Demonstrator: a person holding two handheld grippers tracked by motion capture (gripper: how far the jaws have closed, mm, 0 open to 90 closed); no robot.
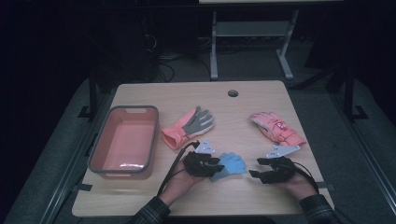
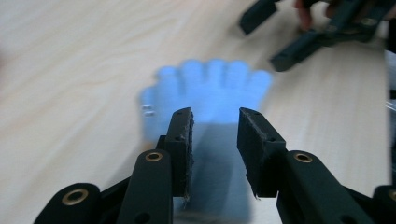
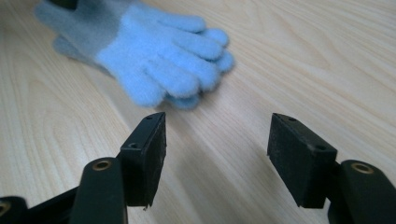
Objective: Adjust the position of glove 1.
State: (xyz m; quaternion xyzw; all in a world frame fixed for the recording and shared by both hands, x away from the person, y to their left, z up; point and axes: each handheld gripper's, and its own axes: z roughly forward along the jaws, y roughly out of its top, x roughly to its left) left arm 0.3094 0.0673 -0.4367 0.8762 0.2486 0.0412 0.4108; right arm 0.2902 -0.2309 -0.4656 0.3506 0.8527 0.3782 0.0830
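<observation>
While both claws sit low at the table's near edge, notes by view:

High view: bin left of centre, holding no gloves; coral gloves, two, mid-frame and right; blue glove lower centre, cuff under left gripper.

Left gripper view: jaws part-open astride blurred cuff, pads clear; lower cuff cut off.

Right gripper view: right gripper wide, nothing held; blue glove upper left.
</observation>
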